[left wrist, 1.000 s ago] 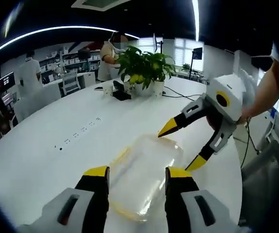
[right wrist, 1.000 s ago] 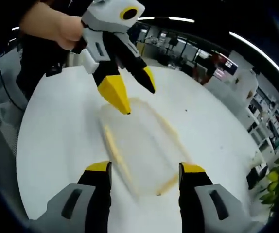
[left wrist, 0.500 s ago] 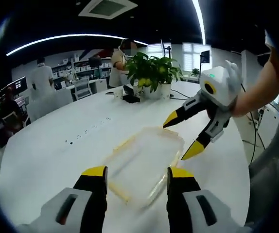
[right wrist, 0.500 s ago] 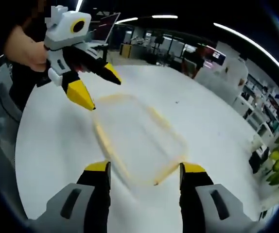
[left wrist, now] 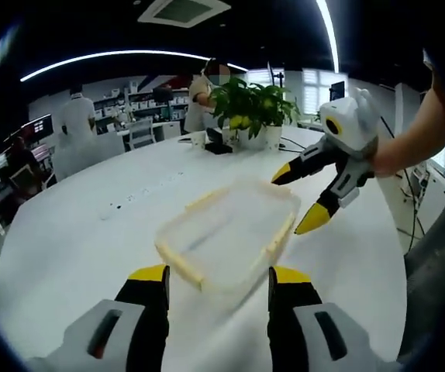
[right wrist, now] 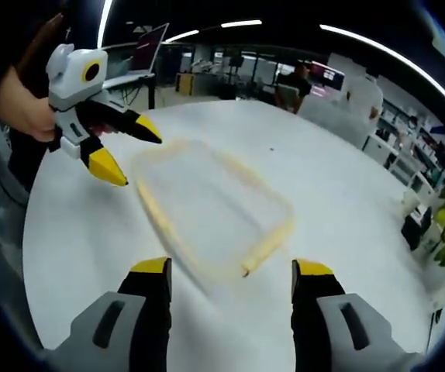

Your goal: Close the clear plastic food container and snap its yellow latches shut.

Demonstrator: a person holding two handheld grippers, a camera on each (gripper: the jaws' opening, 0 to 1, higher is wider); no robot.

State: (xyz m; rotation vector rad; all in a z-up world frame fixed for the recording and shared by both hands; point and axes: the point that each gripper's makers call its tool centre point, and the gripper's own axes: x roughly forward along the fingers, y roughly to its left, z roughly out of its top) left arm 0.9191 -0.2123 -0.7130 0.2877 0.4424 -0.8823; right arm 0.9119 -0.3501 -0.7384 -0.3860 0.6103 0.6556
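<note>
A clear plastic food container (left wrist: 226, 229) with yellow latches along its edges lies on the white round table (left wrist: 75, 248). In the left gripper view my left gripper (left wrist: 219, 277) is open just in front of its near end, touching nothing. My right gripper (left wrist: 304, 195) shows at the container's far right corner, open and above the table. In the right gripper view the container (right wrist: 211, 209) lies ahead of my open right gripper (right wrist: 230, 271), and my left gripper (right wrist: 125, 151) hangs open off the container's far left corner, held by a hand (right wrist: 21, 101).
Potted plants (left wrist: 250, 108) and small items stand at the table's far side. People and office desks fill the background. A chair (left wrist: 439, 271) stands close to the table's right edge.
Both grippers have drawn back from the container; each now appears farther away from it in the other's view. The container lies in the same place on the table.
</note>
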